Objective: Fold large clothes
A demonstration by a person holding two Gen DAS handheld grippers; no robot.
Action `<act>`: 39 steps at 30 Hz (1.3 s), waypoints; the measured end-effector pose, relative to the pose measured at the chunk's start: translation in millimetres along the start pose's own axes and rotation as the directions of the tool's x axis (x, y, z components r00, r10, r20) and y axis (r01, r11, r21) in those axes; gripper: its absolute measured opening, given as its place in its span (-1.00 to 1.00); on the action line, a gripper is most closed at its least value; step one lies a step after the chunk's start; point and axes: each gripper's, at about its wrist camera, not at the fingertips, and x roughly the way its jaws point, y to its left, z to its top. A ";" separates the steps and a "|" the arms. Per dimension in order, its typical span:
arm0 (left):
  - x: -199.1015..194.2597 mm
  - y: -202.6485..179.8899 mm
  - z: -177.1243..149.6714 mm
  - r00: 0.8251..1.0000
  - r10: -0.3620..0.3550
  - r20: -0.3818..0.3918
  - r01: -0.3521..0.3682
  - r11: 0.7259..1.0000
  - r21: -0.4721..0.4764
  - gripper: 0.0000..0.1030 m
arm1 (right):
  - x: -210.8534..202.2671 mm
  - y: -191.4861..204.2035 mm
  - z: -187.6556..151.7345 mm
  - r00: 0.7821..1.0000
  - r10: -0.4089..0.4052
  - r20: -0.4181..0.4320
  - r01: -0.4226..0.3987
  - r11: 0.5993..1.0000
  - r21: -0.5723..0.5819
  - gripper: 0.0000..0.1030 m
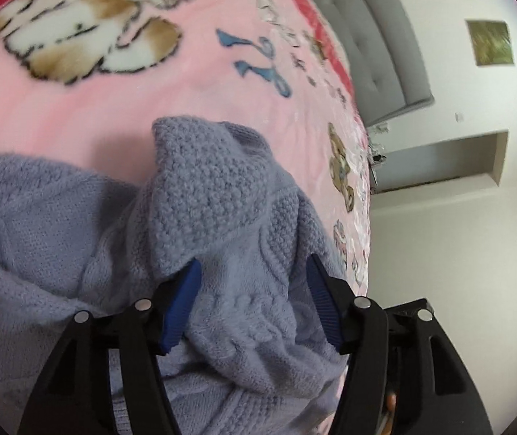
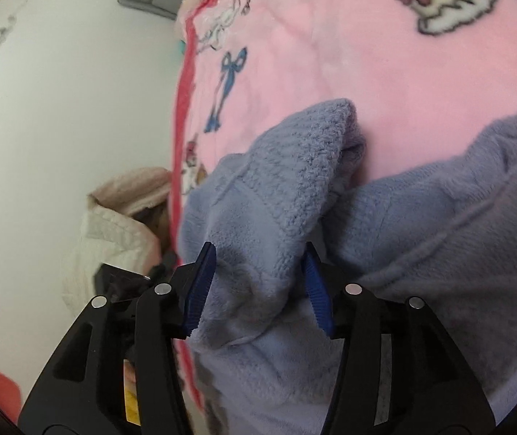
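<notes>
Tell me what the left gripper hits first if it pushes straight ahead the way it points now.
Most likely the blue knitted sweater: the left gripper has the knit bunched between its open fingers, and a raised fold stands just ahead. Beyond that lies the pink blanket; depth is hard to judge.

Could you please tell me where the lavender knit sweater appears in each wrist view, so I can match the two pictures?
Left wrist view: the lavender knit sweater fills the lower left and centre, bunched between the left claw's blue pads.
Right wrist view: it fills the lower centre and right, with a fold between the right claw's pads.
Shared landmark: the pink cartoon blanket under it, with its blue bow print.
</notes>
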 end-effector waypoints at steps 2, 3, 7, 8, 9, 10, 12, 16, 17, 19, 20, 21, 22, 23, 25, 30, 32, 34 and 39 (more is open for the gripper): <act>-4.8 3.3 2.4 1.000 -0.006 -0.002 0.005 0.999 -0.041 0.16 | 0.1 -1.6 1.8 1.000 0.009 0.003 -0.009 1.000 0.017 0.00; -9.0 3.9 2.6 1.000 0.000 0.000 0.000 0.999 -0.039 0.16 | -0.7 -1.9 2.5 1.000 0.002 0.002 -0.002 1.000 0.017 0.00; -33.0 5.8 0.0 0.994 0.094 0.061 -0.095 0.995 0.006 0.17 | -3.7 -2.2 4.4 1.000 -0.013 0.005 0.013 1.000 0.001 0.01; -37.2 9.0 1.3 0.987 0.130 0.089 -0.131 0.991 0.003 0.17 | -3.9 -3.3 4.8 1.000 -0.018 0.004 0.018 1.000 -0.002 0.01; -37.4 12.1 3.2 0.986 0.133 0.100 -0.133 0.991 -0.002 0.17 | -3.4 -3.9 5.4 1.000 -0.026 0.004 0.026 1.000 -0.005 0.02; -33.1 16.8 6.4 0.988 0.128 0.089 -0.126 0.992 -0.024 0.17 | -2.5 -5.0 6.3 1.000 -0.029 0.003 0.029 1.000 -0.004 0.02; -21.9 20.3 11.9 0.991 0.116 0.063 -0.113 0.992 -0.052 0.17 | -0.9 -6.8 7.7 1.000 -0.022 0.006 0.022 1.000 0.004 0.02; -2.1 14.4 18.7 0.988 0.130 0.083 -0.128 0.991 -0.029 -0.50 | 6.4 -6.1 9.8 1.000 -0.002 -0.001 0.002 1.000 -0.004 -0.45; -1.5 14.6 18.5 0.987 0.136 0.081 -0.134 0.990 -0.040 -0.82 | 7.5 -5.0 10.0 1.000 -0.006 -0.006 0.006 1.000 -0.007 -0.75; -10.9 16.5 15.5 0.993 0.052 0.103 -0.043 0.995 -0.090 -0.86 | 4.5 -0.4 9.0 1.000 0.004 -0.003 -0.004 1.000 -0.006 -0.86; -15.9 15.5 13.1 0.993 0.027 0.111 -0.016 0.995 -0.100 -0.87 | 1.5 4.0 7.8 0.999 0.033 0.000 -0.033 0.999 -0.009 -0.87; -22.8 13.8 10.6 0.993 0.011 0.115 0.001 0.995 -0.103 -0.90 | -4.7 12.1 5.8 0.997 0.076 0.001 -0.076 0.997 -0.010 -0.87; -30.9 12.2 7.9 0.992 -0.015 0.123 0.027 0.994 -0.104 -0.90 | -9.4 20.4 3.8 0.995 0.101 0.000 -0.101 0.995 -0.015 -0.87; -43.5 9.9 4.2 0.988 -0.067 0.137 0.083 0.990 -0.115 -0.91 | -16.1 29.4 0.7 0.991 0.135 -0.002 -0.135 0.990 -0.024 -0.87; -67.0 2.8 -1.6 0.982 -0.108 0.156 0.129 0.983 -0.128 -0.91 | -30.9 45.6 -8.0 0.981 0.194 -0.009 -0.194 0.980 -0.039 -0.87; -118.2 -8.8 -30.4 0.968 -0.172 0.182 0.192 0.977 -0.096 -0.91 | -60.4 58.5 -37.5 0.967 0.251 -0.040 -0.253 0.966 -0.045 -0.87; -121.0 -2.6 -51.1 0.977 -0.142 0.158 0.155 0.985 -0.079 -0.91 | -65.9 55.6 -56.1 0.984 0.169 -0.057 -0.174 0.979 -0.104 -0.87; -110.6 12.1 -71.7 0.992 -0.061 0.110 0.069 0.995 -0.069 -0.90 | -64.8 36.9 -76.6 0.991 0.096 -0.093 -0.106 0.988 -0.113 -0.87; -78.5 92.5 -113.7 0.996 -0.025 0.085 0.043 0.973 -0.225 -0.90 | -46.2 -9.0 -107.9 0.987 -0.123 -0.107 0.101 0.977 -0.189 -0.86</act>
